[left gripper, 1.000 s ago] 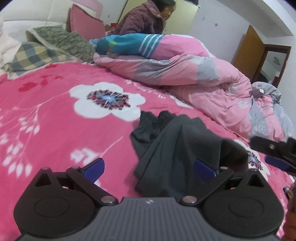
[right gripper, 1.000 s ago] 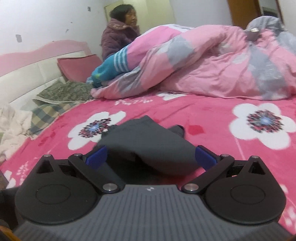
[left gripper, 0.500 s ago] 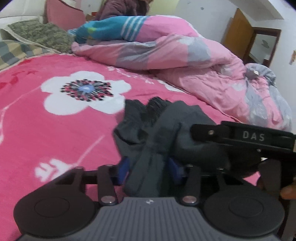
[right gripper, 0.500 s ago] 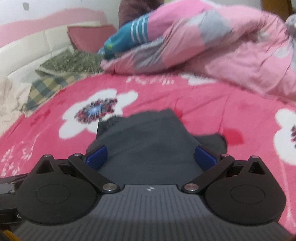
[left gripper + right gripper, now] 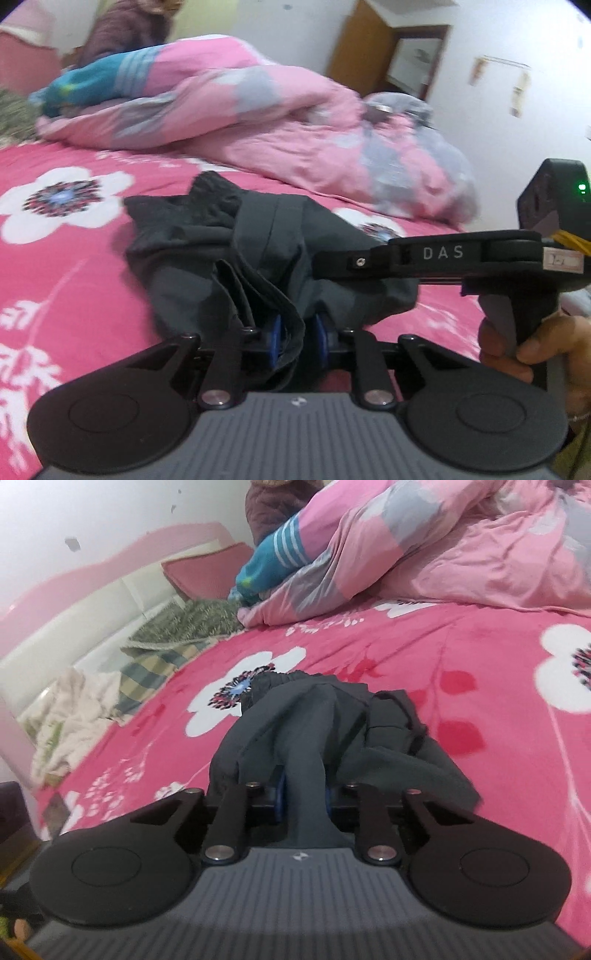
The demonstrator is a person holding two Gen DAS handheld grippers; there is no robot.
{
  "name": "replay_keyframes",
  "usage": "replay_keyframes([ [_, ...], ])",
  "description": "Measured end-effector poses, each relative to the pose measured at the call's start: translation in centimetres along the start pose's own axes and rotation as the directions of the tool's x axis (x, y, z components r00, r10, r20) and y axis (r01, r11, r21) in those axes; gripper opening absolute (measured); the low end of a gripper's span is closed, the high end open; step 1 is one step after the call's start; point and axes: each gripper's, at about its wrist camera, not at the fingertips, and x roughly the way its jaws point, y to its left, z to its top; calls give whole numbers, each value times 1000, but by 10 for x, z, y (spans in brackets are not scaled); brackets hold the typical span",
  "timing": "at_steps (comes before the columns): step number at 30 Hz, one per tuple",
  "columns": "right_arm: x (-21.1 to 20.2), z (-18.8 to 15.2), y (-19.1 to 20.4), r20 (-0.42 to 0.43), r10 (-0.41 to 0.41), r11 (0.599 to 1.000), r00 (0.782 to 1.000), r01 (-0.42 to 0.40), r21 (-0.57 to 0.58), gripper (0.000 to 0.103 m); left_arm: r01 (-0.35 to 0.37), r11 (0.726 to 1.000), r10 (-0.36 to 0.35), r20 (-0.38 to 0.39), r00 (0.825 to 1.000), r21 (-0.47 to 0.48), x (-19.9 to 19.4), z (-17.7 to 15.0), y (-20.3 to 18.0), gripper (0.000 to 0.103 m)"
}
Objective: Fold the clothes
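While both grippers reach forward low over pink floral bed cover (image 5: 498,672), left gripper (image 5: 297,341) and right gripper (image 5: 303,794) each pinch soft, rumpled dark grey cloth garment (image 5: 306,720).

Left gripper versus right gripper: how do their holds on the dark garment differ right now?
The left gripper pinches a thin, creased, layered edge of the dark garment; the right gripper clamps a thicker, smooth bunched ridge of it. The left gripper's pads show blue beside the fabric, while the right gripper's are mostly hidden by cloth. Seen from the left wrist, the right gripper reaches in sideways from the right. Both are shut on the same garment over the pink floral bedspread.
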Motion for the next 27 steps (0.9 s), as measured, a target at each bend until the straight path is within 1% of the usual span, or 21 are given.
replay_keyframes([
  [3, -33, -16, -7, 17, -2, 1000, 1000, 2, -1, 15, 98, 994, -97, -16, 995, 48, -11, -11, -26, 18],
  [5, -56, -29, -12, 33, -26, 1000, 999, 26, -3, 15, 161, 985, -158, -40, 987, 69, -14, -19, -43, 18],
  [7, -79, -44, -19, 48, -50, 999, 998, 49, 7, 15, 205, 974, -198, -77, 977, 100, -12, -31, -60, 18],
  [9, -98, -62, -29, 56, -71, 997, 996, 68, 48, 15, 219, 967, -205, -115, 972, 131, -6, -43, -73, 19],
  [10, -106, -72, -34, 50, -94, 993, 994, 91, 70, 15, 224, 964, -205, -134, 970, 146, -3, -49, -79, 21],
  [12, -117, -89, -45, 24, -146, 982, 989, 142, 122, 15, 234, 960, -207, -169, 964, 156, 1, -57, -83, 24],
  [13, -123, -97, -51, 9, -171, 975, 985, 168, 149, 15, 236, 959, -208, -180, 961, 155, 2, -59, -83, 27],
  [14, -128, -105, -56, -7, -196, 965, 981, 194, 175, 17, 237, 959, -207, -187, 960, 154, 2, -60, -82, 29],
  [16, -137, -109, -63, -12, -219, 955, 976, 216, 205, 18, 217, 963, -189, -177, 966, 161, -2, -61, -79, 40],
  [17, -134, -104, -60, -1, -214, 958, 977, 210, 195, 20, 205, 965, -177, -169, 969, 165, -4, -61, -78, 42],
  [19, -121, -88, -50, 28, -192, 970, 981, 185, 157, 30, 176, 971, -152, -150, 977, 160, -11, -61, -73, 46],
  [20, -115, -80, -45, 43, -181, 975, 983, 173, 137, 44, 160, 975, -139, -140, 980, 157, -15, -62, -70, 46],
  [21, -108, -72, -39, 57, -169, 980, 984, 161, 117, 62, 143, 979, -123, -133, 983, 147, -18, -62, -66, 47],
  [22, -102, -65, -34, 70, -157, 984, 985, 150, 97, 70, 126, 983, -109, -126, 986, 136, -20, -62, -63, 48],
  [23, -95, -57, -29, 84, -144, 987, 986, 138, 76, 82, 110, 986, -95, -120, 988, 124, -23, -62, -59, 48],
  [24, -89, -49, -24, 97, -132, 990, 987, 127, 56, 88, 95, 989, -82, -112, 990, 115, -27, -61, -56, 50],
  [27, -69, -25, -9, 135, -92, 996, 987, 94, -7, 90, 50, 994, -42, -84, 996, 102, -41, -58, -46, 54],
])
